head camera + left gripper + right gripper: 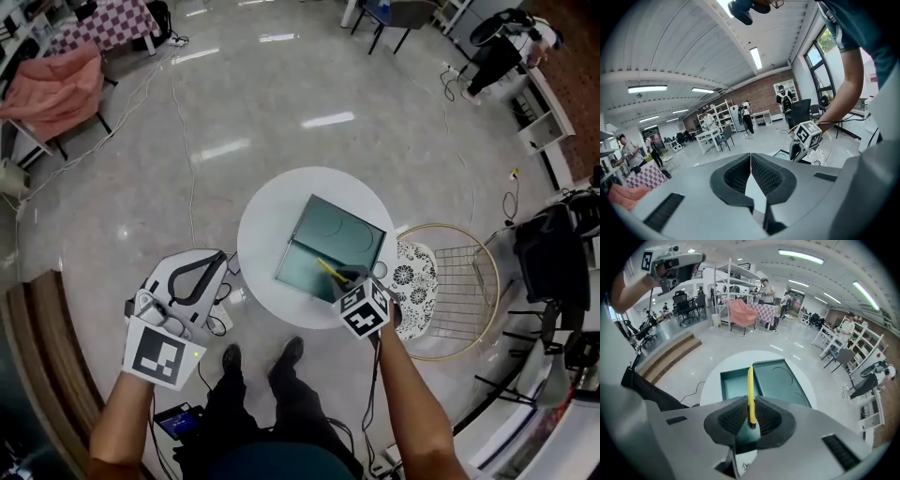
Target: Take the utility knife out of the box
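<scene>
A dark green box [317, 263] lies open on the round white table [261, 234], its lid [343, 229] folded back to the far right. My right gripper [349, 277] is shut on the yellow utility knife [329, 270], holding it above the box's open tray. In the right gripper view the yellow utility knife [750, 392] sticks out forward from between the pads, over the box [736, 383]. My left gripper [199, 278] is held off the table to the left, tilted up, its jaws shut with nothing between them.
A wire chair [455, 289] with a patterned cushion [412, 286] stands right of the table. Cables run across the glossy floor. A wooden step [37, 347] curves at the lower left. Far off are tables, shelves and several people.
</scene>
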Demonstrator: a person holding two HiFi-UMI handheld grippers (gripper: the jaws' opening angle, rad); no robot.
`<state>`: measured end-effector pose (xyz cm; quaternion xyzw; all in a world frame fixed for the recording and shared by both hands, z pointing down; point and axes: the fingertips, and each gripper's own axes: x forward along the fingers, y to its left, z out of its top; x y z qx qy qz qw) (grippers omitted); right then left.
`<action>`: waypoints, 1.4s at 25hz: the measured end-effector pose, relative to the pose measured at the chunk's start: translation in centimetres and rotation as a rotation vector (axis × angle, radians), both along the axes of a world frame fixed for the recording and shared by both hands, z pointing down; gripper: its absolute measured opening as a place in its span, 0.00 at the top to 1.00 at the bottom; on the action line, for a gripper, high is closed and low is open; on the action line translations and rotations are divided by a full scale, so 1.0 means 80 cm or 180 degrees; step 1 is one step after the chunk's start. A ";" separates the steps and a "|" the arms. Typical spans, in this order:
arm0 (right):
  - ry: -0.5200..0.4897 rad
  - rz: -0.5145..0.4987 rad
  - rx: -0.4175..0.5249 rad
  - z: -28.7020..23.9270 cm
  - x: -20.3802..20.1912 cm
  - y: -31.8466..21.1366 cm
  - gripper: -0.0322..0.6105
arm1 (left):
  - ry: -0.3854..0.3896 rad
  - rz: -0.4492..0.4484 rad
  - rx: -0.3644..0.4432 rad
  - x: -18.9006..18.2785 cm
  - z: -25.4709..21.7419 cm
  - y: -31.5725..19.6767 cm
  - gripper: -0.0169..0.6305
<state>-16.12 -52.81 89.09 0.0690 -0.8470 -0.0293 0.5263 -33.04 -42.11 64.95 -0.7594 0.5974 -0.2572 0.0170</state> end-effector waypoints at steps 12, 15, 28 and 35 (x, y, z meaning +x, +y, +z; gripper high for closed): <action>-0.0743 0.0608 0.0277 -0.262 0.004 0.061 0.84 | 0.0028 0.0231 0.0377 0.000 -0.208 0.077 0.94; -0.0943 0.0758 0.0346 -0.311 0.009 0.090 0.84 | 0.0016 0.0315 0.0475 0.004 -0.242 0.106 0.94; -0.1855 0.1248 0.0539 -0.535 0.053 0.177 0.84 | 0.0009 0.0720 0.0823 0.047 -0.387 0.171 0.94; -0.2500 0.1424 0.0578 -0.658 0.094 0.228 0.84 | 0.0260 0.0851 0.0843 0.081 -0.446 0.200 0.94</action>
